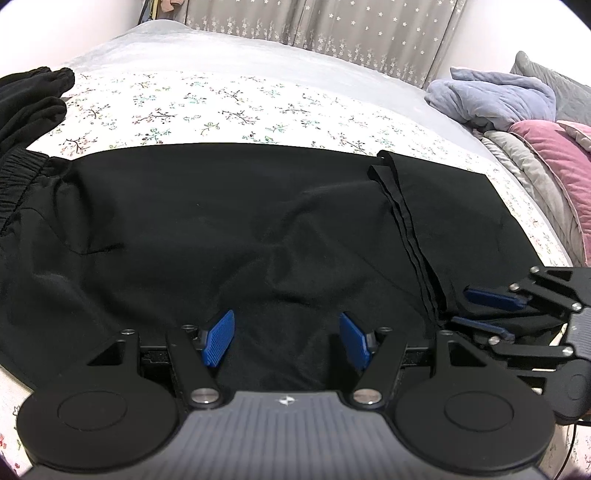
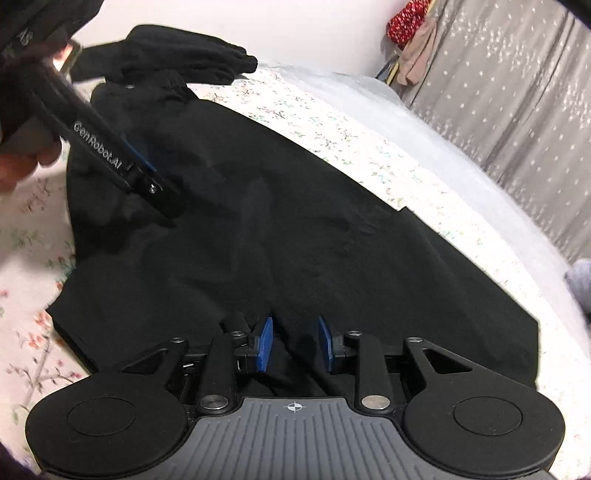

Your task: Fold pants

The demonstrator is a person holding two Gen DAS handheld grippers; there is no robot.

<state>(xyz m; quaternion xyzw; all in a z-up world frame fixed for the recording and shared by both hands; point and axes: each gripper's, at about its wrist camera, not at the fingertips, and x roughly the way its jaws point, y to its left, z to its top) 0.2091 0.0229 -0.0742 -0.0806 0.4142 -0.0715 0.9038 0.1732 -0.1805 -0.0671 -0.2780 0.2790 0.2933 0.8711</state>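
Black pants [image 1: 221,229] lie spread across the floral bedsheet, elastic waistband [image 1: 18,177] at the left, leg hems [image 1: 406,229] folded over at the right. My left gripper [image 1: 287,339] is open, its blue pads just above the near middle of the cloth. My right gripper [image 1: 484,312] shows at the right edge, its jaws partly open around the hem cloth. In the right wrist view, the right gripper [image 2: 295,345] has a ridge of the pants [image 2: 295,229] between its pads without clamping it. The left gripper [image 2: 155,184] hovers over the waist end.
A second pile of black clothes [image 1: 33,96] lies at the far left, also in the right wrist view [image 2: 177,55]. A blue-grey garment [image 1: 491,99] and a pink pillow [image 1: 554,158] sit at the right. Grey floral curtains [image 1: 351,29] hang behind the bed.
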